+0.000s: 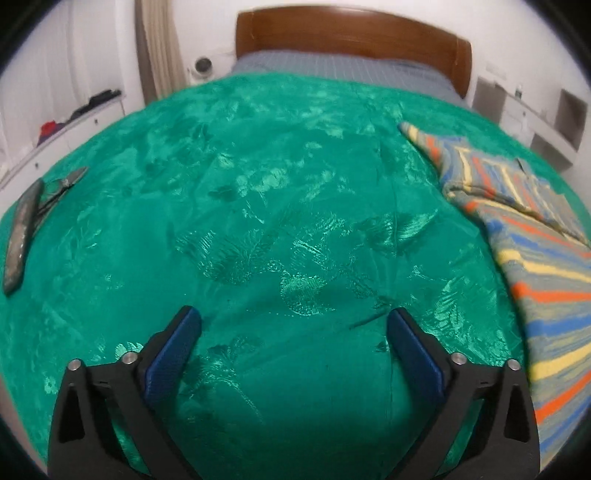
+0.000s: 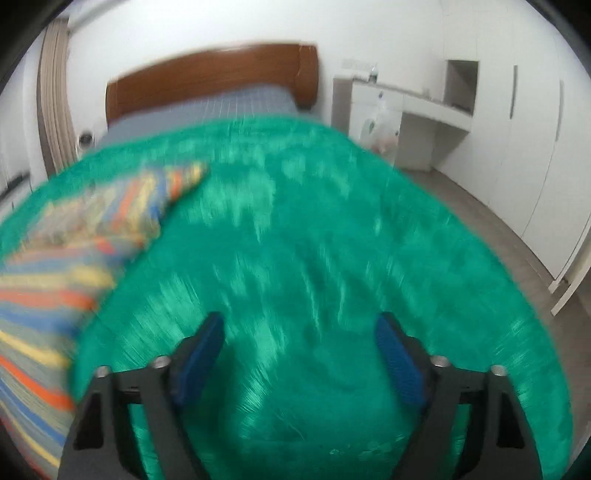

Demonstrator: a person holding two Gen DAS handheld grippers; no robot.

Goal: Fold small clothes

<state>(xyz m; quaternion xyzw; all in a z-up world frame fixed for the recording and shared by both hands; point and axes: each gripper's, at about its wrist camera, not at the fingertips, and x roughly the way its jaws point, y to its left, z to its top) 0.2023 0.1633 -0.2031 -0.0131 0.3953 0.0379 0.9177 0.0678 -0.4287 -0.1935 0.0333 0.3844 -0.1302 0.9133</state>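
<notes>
A striped garment (image 1: pixel 532 236) in grey, blue, orange and yellow lies on the green bedspread (image 1: pixel 280 192) at the right of the left wrist view, one sleeve reaching toward the headboard. It also shows in the right wrist view (image 2: pixel 62 251), at the left, blurred. My left gripper (image 1: pixel 295 325) is open and empty above bare bedspread, left of the garment. My right gripper (image 2: pixel 299 328) is open and empty above the bedspread (image 2: pixel 332 240), right of the garment.
A dark flat case (image 1: pixel 20 232) and pliers (image 1: pixel 64 182) lie at the bed's left edge. A wooden headboard (image 1: pixel 351 33) and grey sheet (image 1: pixel 343 70) are at the far end. White cabinets (image 2: pixel 498 122) and floor (image 2: pixel 498 221) lie to the right of the bed.
</notes>
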